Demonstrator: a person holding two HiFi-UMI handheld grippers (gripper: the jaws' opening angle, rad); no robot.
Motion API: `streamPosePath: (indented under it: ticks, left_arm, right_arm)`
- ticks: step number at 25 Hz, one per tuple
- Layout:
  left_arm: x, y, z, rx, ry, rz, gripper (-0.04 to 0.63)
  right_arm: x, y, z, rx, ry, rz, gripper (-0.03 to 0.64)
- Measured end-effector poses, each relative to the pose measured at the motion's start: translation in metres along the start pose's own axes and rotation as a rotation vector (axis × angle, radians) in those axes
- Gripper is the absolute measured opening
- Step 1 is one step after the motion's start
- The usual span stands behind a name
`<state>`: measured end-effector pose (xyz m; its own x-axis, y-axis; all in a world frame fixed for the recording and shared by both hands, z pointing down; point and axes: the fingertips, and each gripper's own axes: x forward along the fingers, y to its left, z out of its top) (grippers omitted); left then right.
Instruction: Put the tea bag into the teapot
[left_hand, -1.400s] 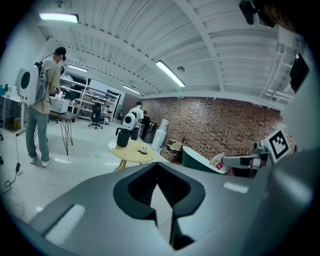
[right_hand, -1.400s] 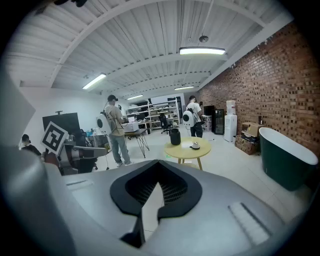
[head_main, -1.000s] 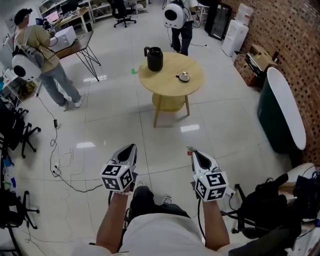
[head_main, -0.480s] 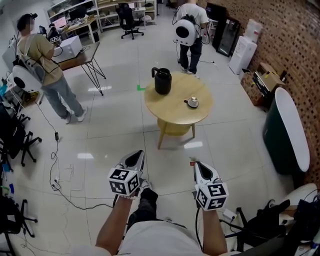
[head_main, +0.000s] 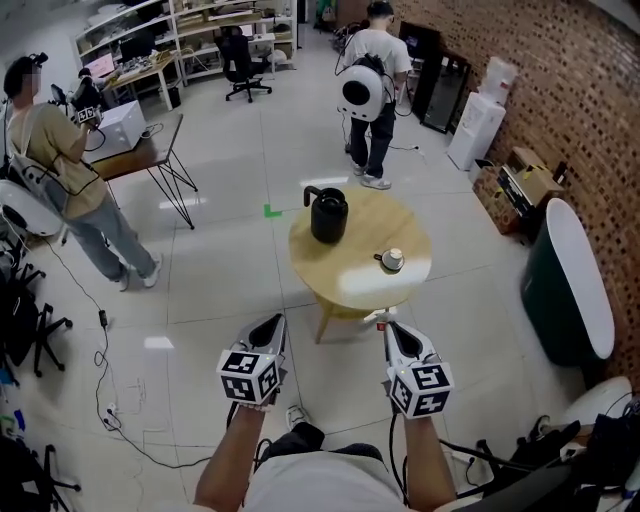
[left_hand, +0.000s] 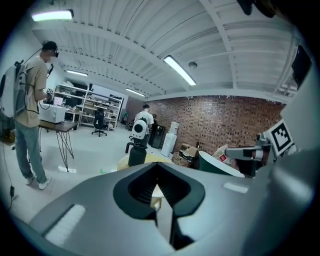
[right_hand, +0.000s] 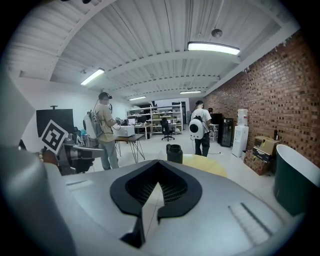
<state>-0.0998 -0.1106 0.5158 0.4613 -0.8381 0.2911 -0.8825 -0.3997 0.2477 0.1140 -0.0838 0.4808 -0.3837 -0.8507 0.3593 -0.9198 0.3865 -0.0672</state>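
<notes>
Round table (head_main: 362, 272) nearer | left gripper (head_main: 274, 321) forward, jaws closed empty | right gripper (head_main: 386, 325) jaws pinching tea bag (right_hand: 152, 202)

Black jug (head_main: 328, 215), yellow round table (head_main: 350, 275), red brick wall (head_main: 570, 90), white tea bag (right_hand: 149, 210)

One table (head_main: 345, 270) bears one black teapot (head_main: 328, 216) at its far left edge and one cup (head_main: 392, 259) toward its right edge. Two bystanders: a person in beige (head_main: 55, 150), a person in white (head_main: 385, 55). Two tools, left gripper (head_main: 271, 322) and right gripper (head_main: 389, 328); one tea bag (right_hand: 150, 210).
</notes>
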Motion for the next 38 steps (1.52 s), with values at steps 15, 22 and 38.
streamPosePath:
  ticks: [15,22,38]
  left_arm:
    - [0.076,0.045,0.052,-0.009,-0.026,-0.027,0.012]
    - [0.122,0.061,0.080,0.011,-0.038,-0.018,0.012]
    - [0.217,0.091,0.117,0.017,-0.034,-0.011,0.012]
  right_arm:
    - [0.096,-0.027,0.063,-0.040,-0.031,-0.015,0.002]
    - [0.156,-0.050,0.100,-0.087,-0.056,0.006,0.003]
    - [0.273,-0.095,0.156,-0.170,-0.057,0.045,0.003]
